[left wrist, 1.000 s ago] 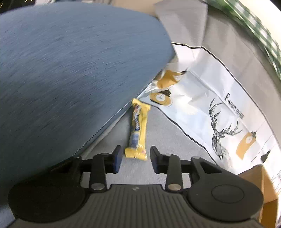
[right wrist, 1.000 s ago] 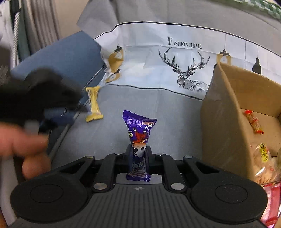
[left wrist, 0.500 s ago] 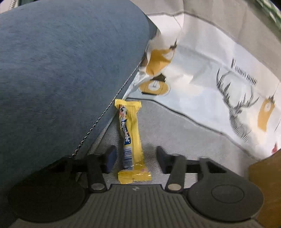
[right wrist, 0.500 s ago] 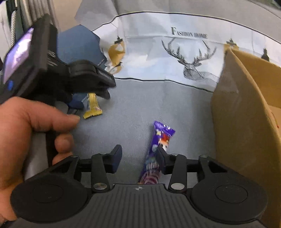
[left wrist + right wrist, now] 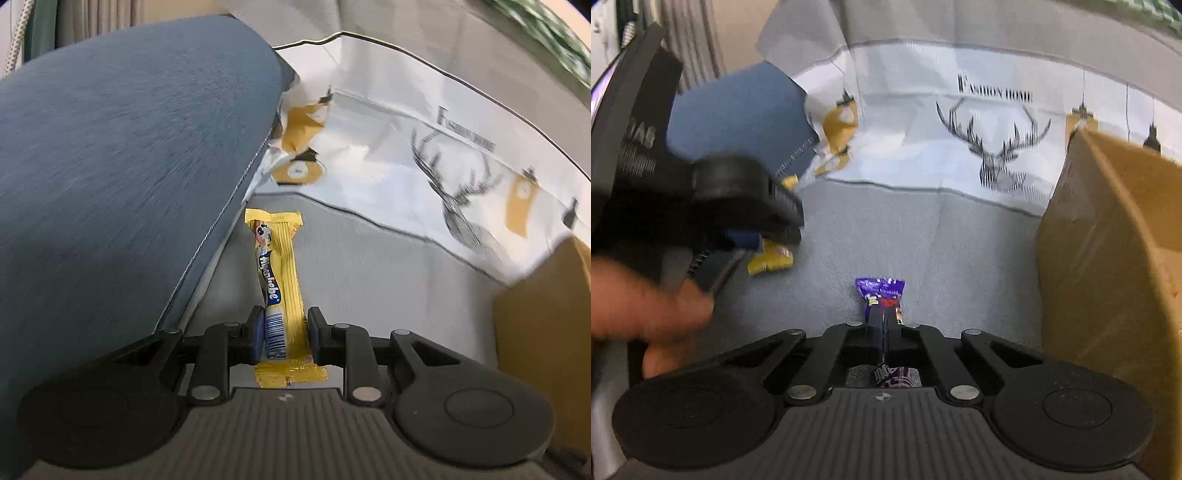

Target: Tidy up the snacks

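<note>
Grey cloth (image 5: pixel 369 280): left gripper (image 5: pixel 283 338) closing around yellow bar (image 5: pixel 282 280); right gripper (image 5: pixel 884 332) clamps purple snack (image 5: pixel 881 295).

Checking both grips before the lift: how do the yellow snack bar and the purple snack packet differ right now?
The yellow snack bar is long and lies flat beside the blue cushion, between the closing jaws of the left gripper. The purple snack packet looks shorter and is pinched tight in the shut right gripper. Both rest on the grey cloth near the cardboard box.
</note>
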Available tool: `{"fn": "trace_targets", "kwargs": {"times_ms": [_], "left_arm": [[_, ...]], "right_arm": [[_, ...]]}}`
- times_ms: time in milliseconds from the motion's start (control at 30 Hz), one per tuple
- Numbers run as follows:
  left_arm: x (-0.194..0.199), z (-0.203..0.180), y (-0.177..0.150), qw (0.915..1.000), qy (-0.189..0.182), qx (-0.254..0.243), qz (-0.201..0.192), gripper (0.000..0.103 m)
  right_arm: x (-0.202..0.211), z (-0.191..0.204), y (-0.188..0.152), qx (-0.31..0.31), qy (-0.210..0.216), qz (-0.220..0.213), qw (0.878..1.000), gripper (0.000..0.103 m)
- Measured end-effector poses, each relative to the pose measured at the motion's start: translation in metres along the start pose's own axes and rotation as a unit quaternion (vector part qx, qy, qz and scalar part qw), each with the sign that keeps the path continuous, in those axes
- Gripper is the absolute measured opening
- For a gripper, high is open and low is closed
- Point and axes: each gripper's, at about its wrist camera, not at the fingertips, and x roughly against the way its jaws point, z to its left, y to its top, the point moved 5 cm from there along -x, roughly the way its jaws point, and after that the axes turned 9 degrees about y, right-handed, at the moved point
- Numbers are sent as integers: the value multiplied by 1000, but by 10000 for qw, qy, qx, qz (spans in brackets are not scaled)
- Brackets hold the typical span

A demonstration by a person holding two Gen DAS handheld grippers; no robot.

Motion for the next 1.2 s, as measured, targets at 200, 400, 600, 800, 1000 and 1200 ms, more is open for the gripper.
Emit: {"fn": "trace_targets", "kwargs": {"times_ms": [200,400,600,800,1000,1200], "left_arm": [[51,17,-32,9991,-386,-183,-32,27],[71,43,-46,9972,-691,223,204,27],[49,39,-65,9930,-629,87,996,27],[36,35,-68,9910,-537,-102,1225,27],[27,39,-70,9889,-500,-78,1396,27],[25,39,-69,9884,-519,-130,1422,27]], "right_arm": [[47,14,-15,138,238,-119,9996,0],[93,23,-43,18,383,-74,9992,1],[91,24,-44,-122,406,-231,9988,15],[57,18,-38,125,-129,-159,9997,48],[16,1,-28,28,-319,-46,9995,65],[-15,-3,-31,-13,-177,271,9995,45]]}}
